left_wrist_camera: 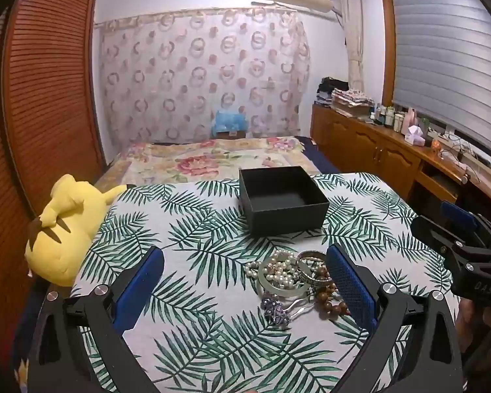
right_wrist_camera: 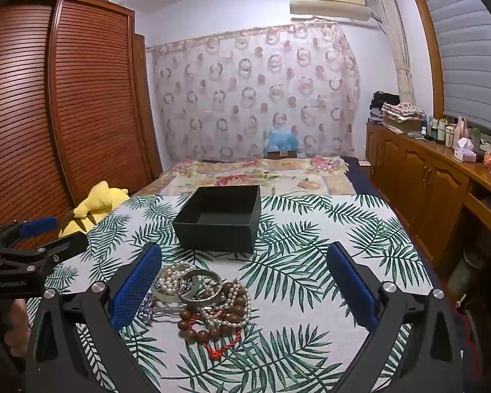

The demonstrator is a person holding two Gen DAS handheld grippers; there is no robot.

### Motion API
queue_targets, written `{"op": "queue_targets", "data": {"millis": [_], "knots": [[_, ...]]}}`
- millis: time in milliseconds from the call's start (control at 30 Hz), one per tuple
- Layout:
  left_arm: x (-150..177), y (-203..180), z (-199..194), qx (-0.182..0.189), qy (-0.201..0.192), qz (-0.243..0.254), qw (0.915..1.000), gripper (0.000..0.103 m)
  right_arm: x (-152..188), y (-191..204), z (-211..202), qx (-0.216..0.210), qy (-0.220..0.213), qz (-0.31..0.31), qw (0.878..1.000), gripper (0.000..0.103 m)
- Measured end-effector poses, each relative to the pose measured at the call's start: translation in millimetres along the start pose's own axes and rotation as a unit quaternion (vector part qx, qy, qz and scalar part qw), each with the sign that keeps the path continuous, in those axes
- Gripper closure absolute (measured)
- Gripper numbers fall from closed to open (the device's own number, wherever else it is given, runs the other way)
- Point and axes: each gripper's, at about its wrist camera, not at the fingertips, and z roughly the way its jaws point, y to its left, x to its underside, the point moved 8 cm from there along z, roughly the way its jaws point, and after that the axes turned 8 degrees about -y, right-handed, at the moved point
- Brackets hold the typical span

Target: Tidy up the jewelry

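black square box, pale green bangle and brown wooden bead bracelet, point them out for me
black square box (right_wrist_camera: 212,234): right wrist view, near outer wall.
pale green bangle (left_wrist_camera: 280,290): left wrist view, front arc of the ring.
brown wooden bead bracelet (right_wrist_camera: 201,326): right wrist view, a bead at the pile's near edge.

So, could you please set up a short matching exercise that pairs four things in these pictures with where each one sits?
Things:
1. black box
2. jewelry pile
3. yellow plush toy
4. air conditioner

Places:
A. high on the wall, near the window
B. off the left edge of the leaf-print cloth
C. on the cloth, beyond the jewelry, open and empty
D. on the cloth, nearest the grippers

Pairs: 1-C, 2-D, 3-B, 4-A
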Motion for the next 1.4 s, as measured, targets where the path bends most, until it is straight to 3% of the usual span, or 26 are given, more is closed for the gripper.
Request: {"op": "queue_targets", "data": {"millis": [1400], "knots": [[-6.7, 0.1, -3.8, -0.002, -0.006, 0.002, 1.0, 0.007, -2.9, 3.4, -2.9, -0.001, -0.003, 0.0, 1.0, 0.002]]}}
